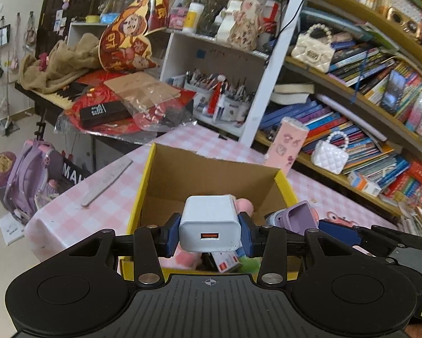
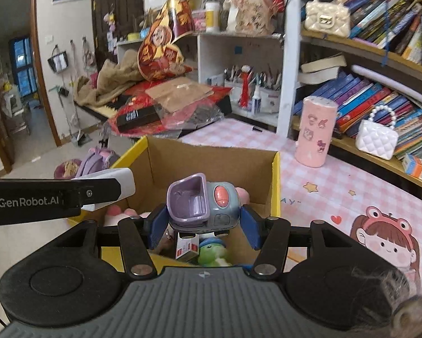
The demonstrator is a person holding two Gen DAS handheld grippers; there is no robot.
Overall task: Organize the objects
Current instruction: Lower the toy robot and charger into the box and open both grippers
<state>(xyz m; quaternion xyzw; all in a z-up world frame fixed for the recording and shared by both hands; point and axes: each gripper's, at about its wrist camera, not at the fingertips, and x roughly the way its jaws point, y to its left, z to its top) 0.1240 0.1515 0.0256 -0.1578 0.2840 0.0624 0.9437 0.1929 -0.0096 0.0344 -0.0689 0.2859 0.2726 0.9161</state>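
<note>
My left gripper [image 1: 210, 232] is shut on a white USB charger [image 1: 209, 226], held over the near edge of a yellow cardboard box [image 1: 139, 194]. Its blue pads [image 1: 173, 233] press both sides of the charger. My right gripper [image 2: 201, 221] is shut on a purple and grey toy truck [image 2: 202, 201], above the same box [image 2: 275, 180]. Inside the box lie a green plush toy [image 2: 212, 252], a small white and red carton [image 2: 187, 246] and pink plush pieces [image 2: 118, 211]. The left gripper with the charger [image 2: 109, 181] shows at the left of the right wrist view.
The box stands on a pink checked tablecloth [image 2: 323, 186]. A pink cylinder [image 2: 316, 131] stands behind it on the right, a nail file [image 1: 106, 181] lies to its left. Bookshelves [image 1: 365, 107] line the right; a cluttered keyboard stand [image 1: 98, 104] stands behind, and a purple backpack [image 1: 30, 180] is on the floor.
</note>
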